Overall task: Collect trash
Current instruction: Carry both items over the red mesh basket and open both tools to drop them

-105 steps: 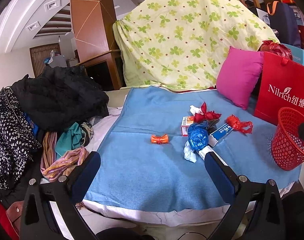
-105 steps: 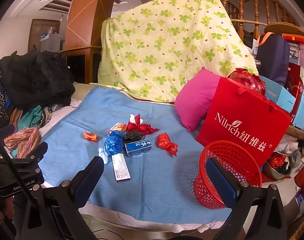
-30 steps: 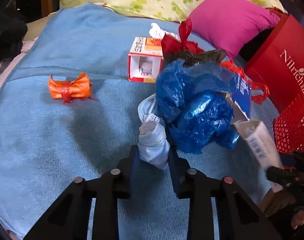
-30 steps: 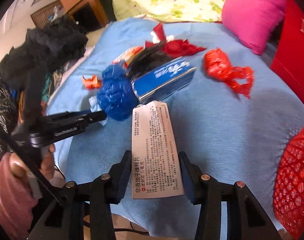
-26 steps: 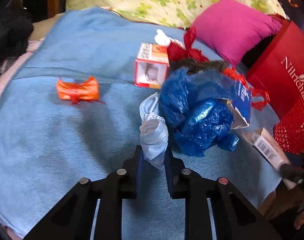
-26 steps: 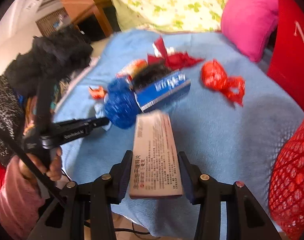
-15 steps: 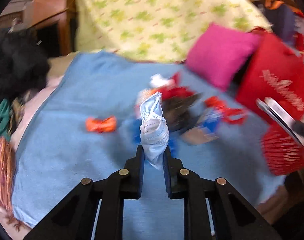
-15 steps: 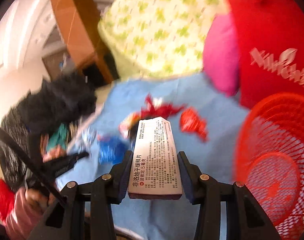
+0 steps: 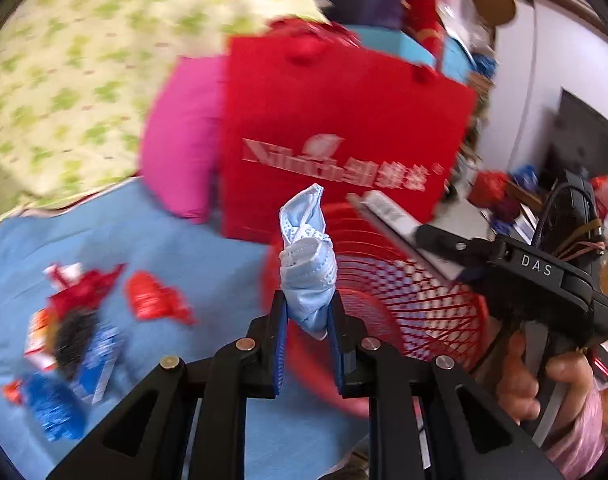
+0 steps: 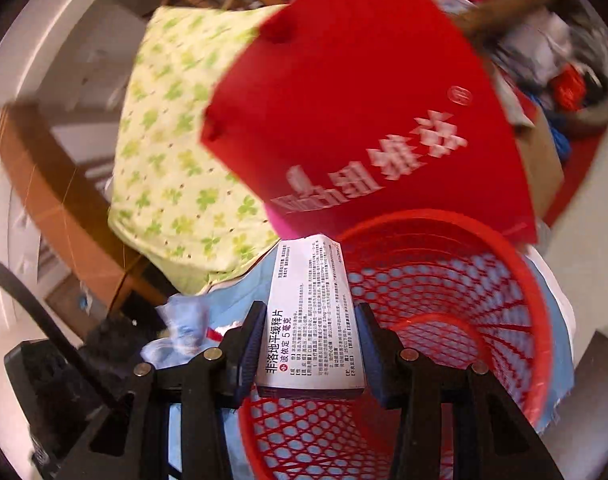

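Basket (image 10: 539,320) floor half hidden behind the claw-held box (image 10: 309,312)

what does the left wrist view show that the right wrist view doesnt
Only the left wrist view shows the trash remaining on the blue blanket: red wrappers and a blue bag. It also shows the pink pillow and the person's hand.

Only the right wrist view looks down into the red basket, where no trash is visible, and makes the medicine box print legible.

Both show the basket, the red shopping bag, the box and the crumpled face mask.
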